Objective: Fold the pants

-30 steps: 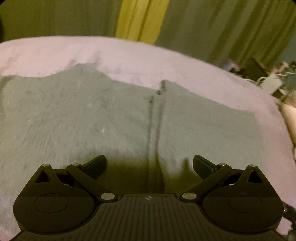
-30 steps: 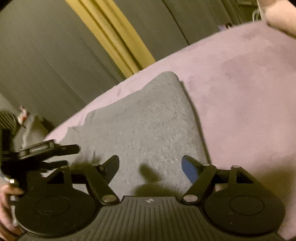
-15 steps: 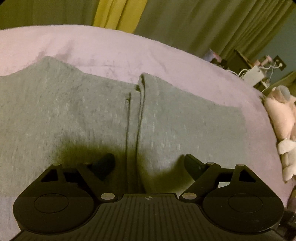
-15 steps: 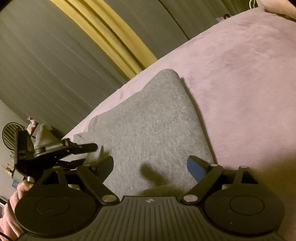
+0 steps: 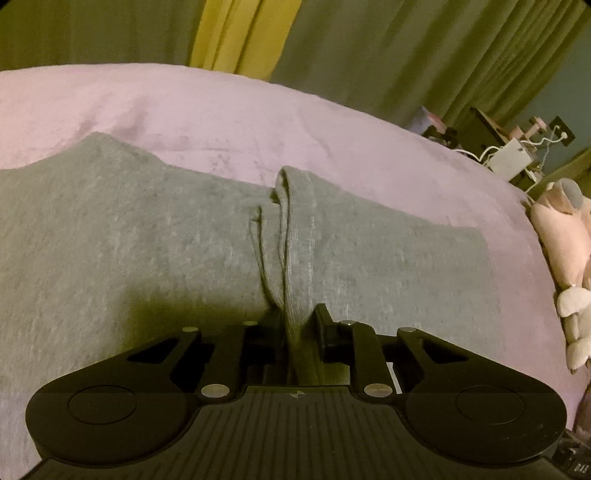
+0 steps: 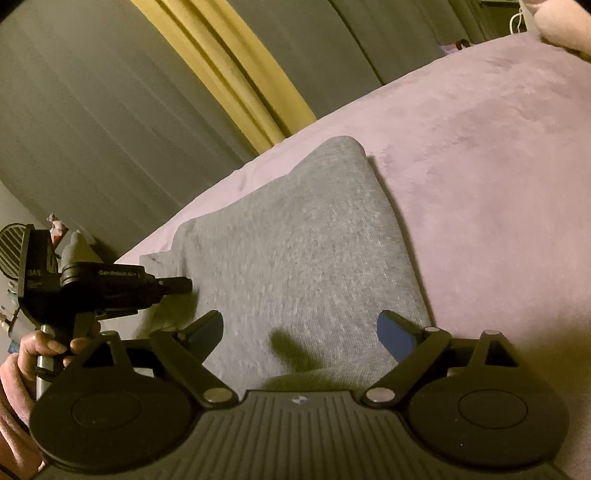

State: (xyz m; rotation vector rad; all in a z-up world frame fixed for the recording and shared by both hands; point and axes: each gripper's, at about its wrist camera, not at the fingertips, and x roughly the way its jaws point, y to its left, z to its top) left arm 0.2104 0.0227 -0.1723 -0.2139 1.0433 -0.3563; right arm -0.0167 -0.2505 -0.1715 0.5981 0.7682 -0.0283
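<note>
The grey pants [image 5: 147, 251] lie spread on a bed covered with a pink blanket [image 5: 332, 133]. Olive curtains [image 5: 388, 48] with 1 yellow panel [image 5: 240, 33] hang behind the far edge of the bed. At the right side sit a pale plush toy [image 5: 561, 236], a white box with cables [image 5: 511, 158] and other clutter, all off the pants.

The left gripper [image 5: 295, 328] has just been closing its jaws, and they now pinch a raised ridge of the grey fabric [image 5: 295, 229] that runs away from them across the pants. A hand [image 6: 48, 350] holds this gripper by its handle in the right wrist view.

The right gripper [image 6: 301, 328] hovers over the pants with its jaws spread wide, nothing between them but flat cloth below. Bare blanket lies open to its right and beyond the pants' rounded far corner [image 6: 343, 147].
</note>
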